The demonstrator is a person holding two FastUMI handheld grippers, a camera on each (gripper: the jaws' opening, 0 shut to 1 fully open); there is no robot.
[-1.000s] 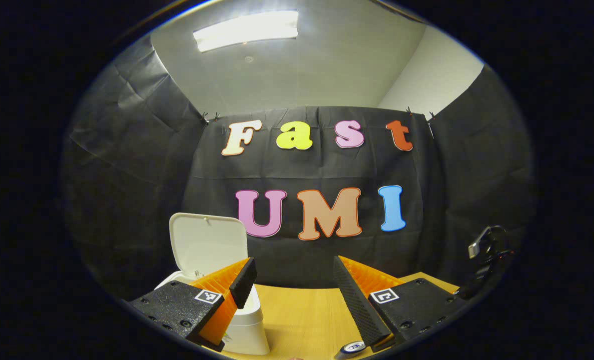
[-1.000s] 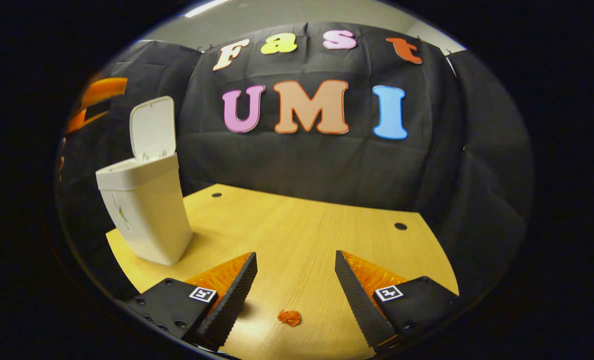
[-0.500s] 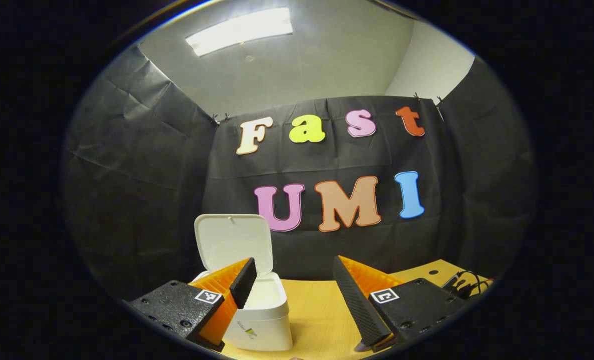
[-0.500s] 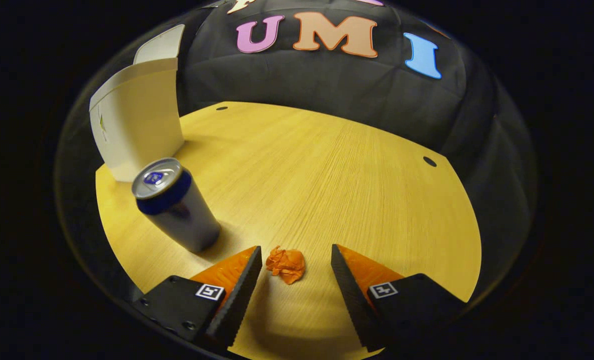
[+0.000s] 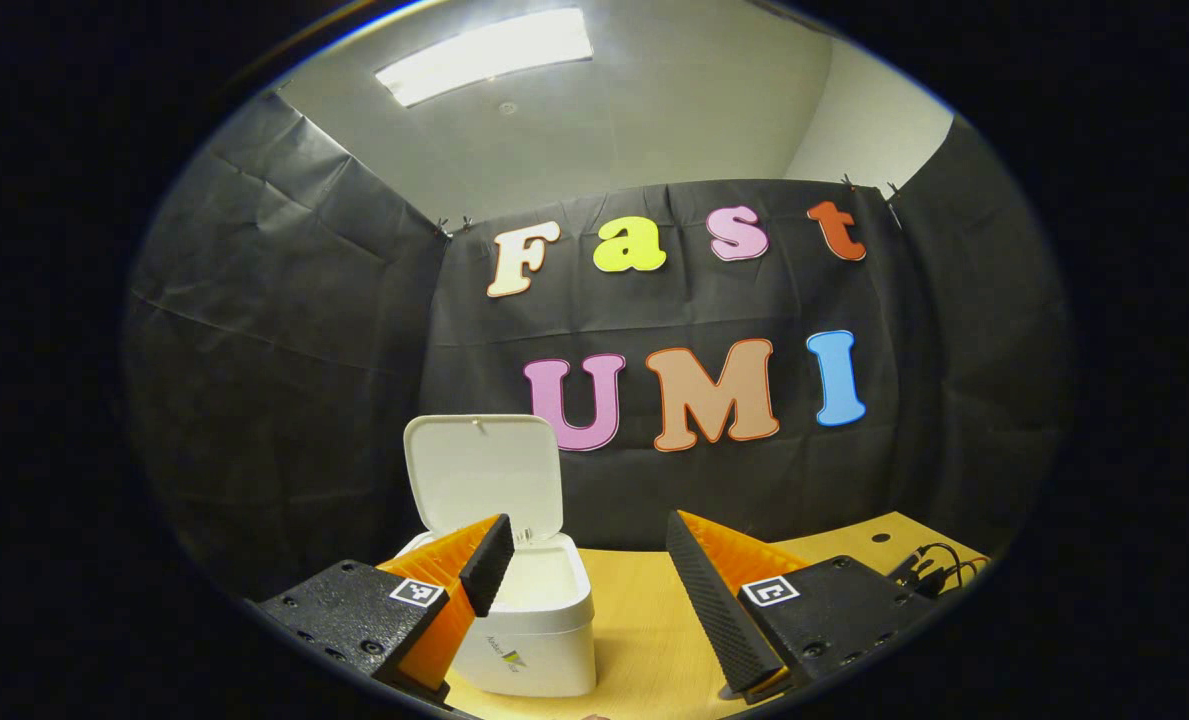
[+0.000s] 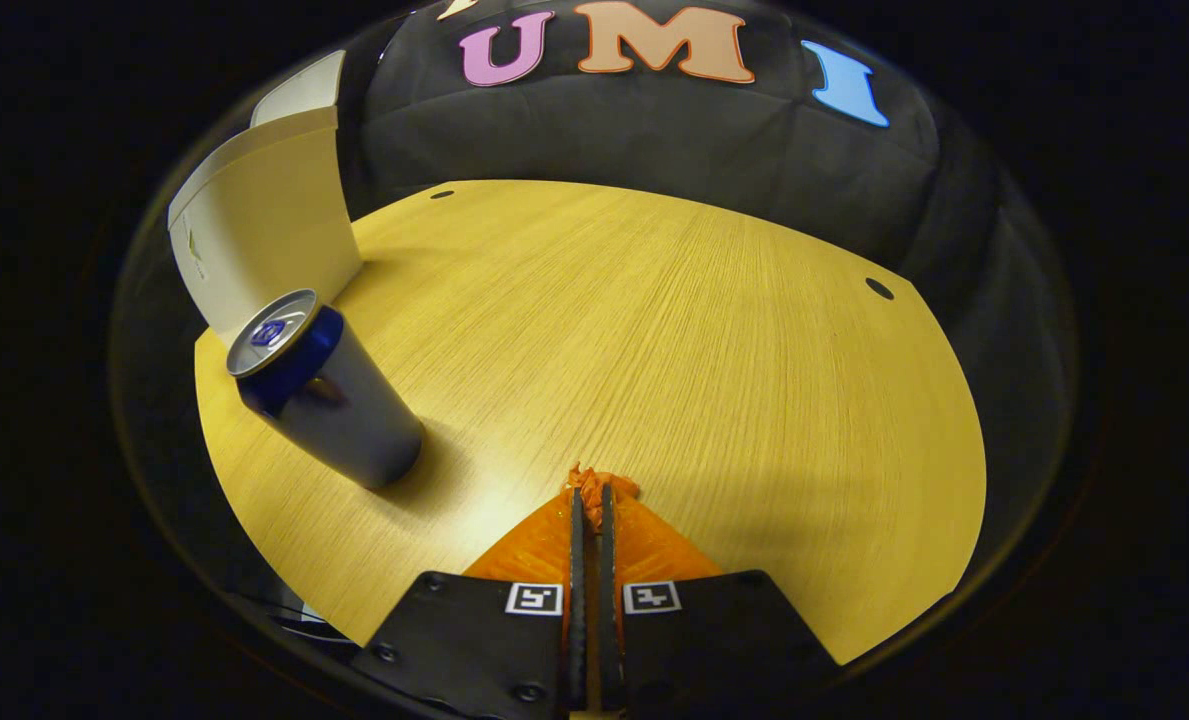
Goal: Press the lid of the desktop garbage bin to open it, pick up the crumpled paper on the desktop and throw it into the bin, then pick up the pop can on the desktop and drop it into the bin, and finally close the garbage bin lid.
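Note:
In the right gripper view my right gripper is shut on the orange crumpled paper, whose edge sticks out past the fingertips just above the wooden desktop. A silver and blue pop can stands upright to the left of it. The white garbage bin stands behind the can at the desk's far left. In the left gripper view the bin has its lid raised upright. My left gripper hangs open near the bin's rim, holding nothing.
Black cables lie at the desk's right edge in the left gripper view. Two small dark holes mark the desktop near its far corners. Black cloth walls close the booth behind the desk.
My right gripper has closed on the crumpled paper, which lay between its open fingers half a second ago. The left gripper view has shifted slightly, bringing the bin nearer the centre.

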